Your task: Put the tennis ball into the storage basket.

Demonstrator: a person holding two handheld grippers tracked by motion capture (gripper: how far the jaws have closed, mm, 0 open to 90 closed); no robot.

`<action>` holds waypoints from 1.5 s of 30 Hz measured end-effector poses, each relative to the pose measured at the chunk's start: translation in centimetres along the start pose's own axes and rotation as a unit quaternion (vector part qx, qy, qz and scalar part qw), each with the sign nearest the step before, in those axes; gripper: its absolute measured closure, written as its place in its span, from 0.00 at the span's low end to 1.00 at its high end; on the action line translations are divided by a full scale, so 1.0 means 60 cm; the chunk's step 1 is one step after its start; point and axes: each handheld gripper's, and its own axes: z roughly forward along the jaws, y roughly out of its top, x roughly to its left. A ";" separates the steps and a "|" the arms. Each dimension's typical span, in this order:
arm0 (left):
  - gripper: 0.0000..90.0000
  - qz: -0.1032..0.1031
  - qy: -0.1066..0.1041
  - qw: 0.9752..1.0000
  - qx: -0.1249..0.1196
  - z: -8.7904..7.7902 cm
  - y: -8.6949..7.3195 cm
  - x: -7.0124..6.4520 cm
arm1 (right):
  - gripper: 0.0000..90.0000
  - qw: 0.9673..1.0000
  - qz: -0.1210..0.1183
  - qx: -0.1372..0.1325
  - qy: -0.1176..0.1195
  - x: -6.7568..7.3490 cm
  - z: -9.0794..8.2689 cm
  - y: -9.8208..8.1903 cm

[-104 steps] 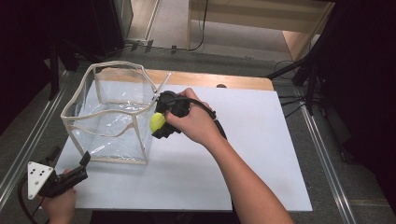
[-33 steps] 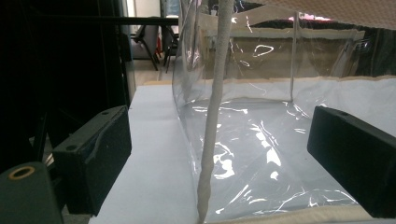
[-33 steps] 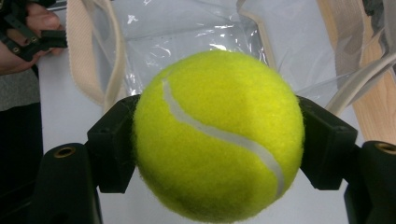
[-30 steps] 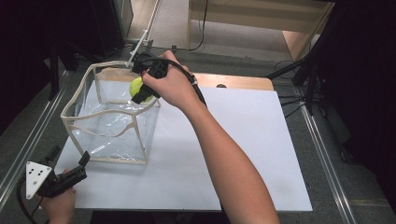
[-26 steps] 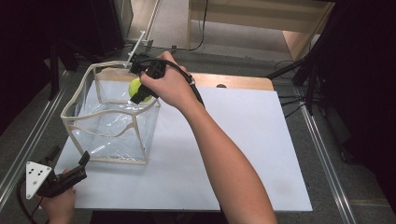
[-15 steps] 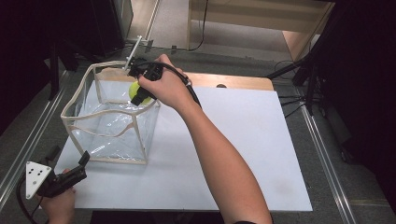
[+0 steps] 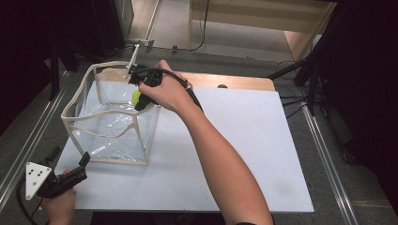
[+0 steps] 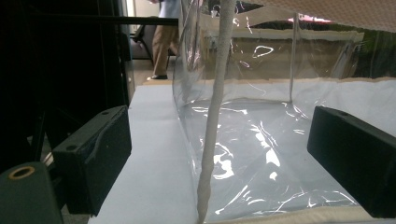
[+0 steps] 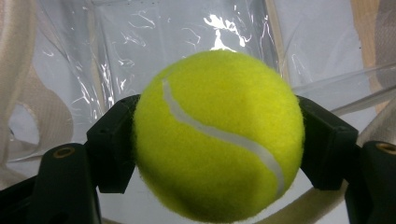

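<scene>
Right gripper (image 7: 141,101) clamps the tennis ball (image 9: 217,135) between its jaws over the clear bag (image 7: 112,136); left gripper (image 8: 224,154) gapes wide, empty, bag corner seam between its jaws.

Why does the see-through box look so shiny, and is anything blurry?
High view: lamps glint off the plastic box, and the surroundings are dark. Left gripper view: white glare streaks on the box wall. Right gripper view: the tennis ball is slightly soft, with glare on the plastic behind it.
</scene>
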 end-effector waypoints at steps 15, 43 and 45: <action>0.08 -0.004 0.000 1.000 0.000 0.000 0.000 0.000 | 0.00 0.998 0.004 -0.062 -0.012 0.005 -0.033 -0.006; 0.08 0.002 0.001 1.000 0.000 0.001 0.000 -0.001 | 0.00 0.997 0.005 -0.065 -0.030 0.024 -0.070 -0.066; 0.08 0.003 0.001 1.000 0.001 0.001 0.000 -0.001 | 0.00 0.998 0.003 -0.061 -0.030 0.026 -0.066 -0.070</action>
